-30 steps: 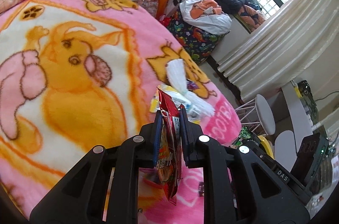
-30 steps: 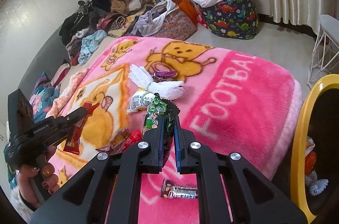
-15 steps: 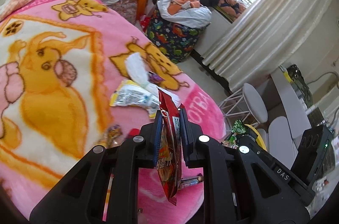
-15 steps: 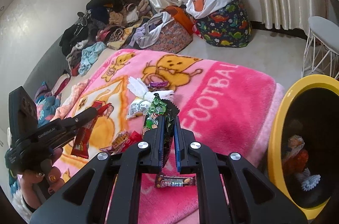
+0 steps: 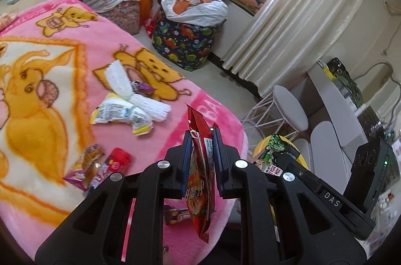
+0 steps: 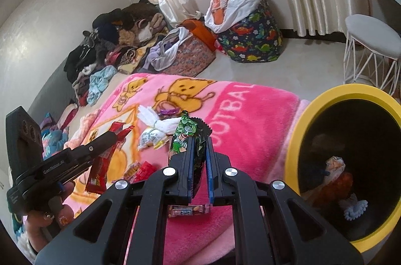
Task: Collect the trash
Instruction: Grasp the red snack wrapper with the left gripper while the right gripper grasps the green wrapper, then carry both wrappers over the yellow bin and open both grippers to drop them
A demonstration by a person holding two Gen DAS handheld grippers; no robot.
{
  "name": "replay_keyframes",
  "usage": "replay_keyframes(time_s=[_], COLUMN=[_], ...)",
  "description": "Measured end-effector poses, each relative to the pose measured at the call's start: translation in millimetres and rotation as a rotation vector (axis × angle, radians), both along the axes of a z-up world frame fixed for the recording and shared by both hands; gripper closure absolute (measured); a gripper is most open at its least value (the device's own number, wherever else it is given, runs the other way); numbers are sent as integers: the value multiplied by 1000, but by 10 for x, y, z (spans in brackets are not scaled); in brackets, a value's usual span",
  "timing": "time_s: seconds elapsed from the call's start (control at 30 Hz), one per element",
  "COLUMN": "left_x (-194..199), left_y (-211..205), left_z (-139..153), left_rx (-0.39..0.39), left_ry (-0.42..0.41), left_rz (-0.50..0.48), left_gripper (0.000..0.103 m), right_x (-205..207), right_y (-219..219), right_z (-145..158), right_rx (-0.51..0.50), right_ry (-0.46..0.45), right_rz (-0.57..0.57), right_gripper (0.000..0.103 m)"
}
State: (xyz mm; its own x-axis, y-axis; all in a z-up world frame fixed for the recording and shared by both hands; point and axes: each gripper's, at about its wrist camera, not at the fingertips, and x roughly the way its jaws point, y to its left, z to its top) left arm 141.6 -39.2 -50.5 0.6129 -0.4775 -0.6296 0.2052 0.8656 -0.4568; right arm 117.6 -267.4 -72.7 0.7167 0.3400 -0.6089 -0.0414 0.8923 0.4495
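Left gripper [image 5: 200, 137] clamping a red snack wrapper [image 5: 200, 164] by its upper edge, right gripper [image 6: 199, 142] pinching a green wrapper [image 6: 186, 132] beside the yellow-rimmed bin [image 6: 300, 119]. Likely handling as light, limp, slippery film, gripping best at a flat seam. Remaining hidden: bin depth, wrapper print.

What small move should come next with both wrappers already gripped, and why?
Probably carry the right gripper over the yellow bin and let go: it is shut on the green wrapper, and the bin's open mouth lies just to its right. The left gripper, holding the red wrapper, can follow.
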Motion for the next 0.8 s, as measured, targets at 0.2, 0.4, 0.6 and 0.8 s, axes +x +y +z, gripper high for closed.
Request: replay_keyframes(time_s=[0.2, 0.4, 0.6, 0.8], left_x=[-19, -39, -42, -58], left_y=[-212, -422, -636, -854], left_z=[28, 60, 72, 55], left_rx=[11, 22, 34, 48], left_ry=[-14, -26, -36, -38], left_rz=[-37, -73, -111, -148], left_gripper=[92, 92, 92, 92], right_x=[-82, -147, -202, -271], right_y=[-177, -378, -550, -755], right_z=[15, 4, -30, -98], right_rx=[-2, 2, 11, 22], right_ry=[-7, -7, -5, 1], right_rz=[-35, -78, -117, -159], right_gripper=[95, 95, 95, 95])
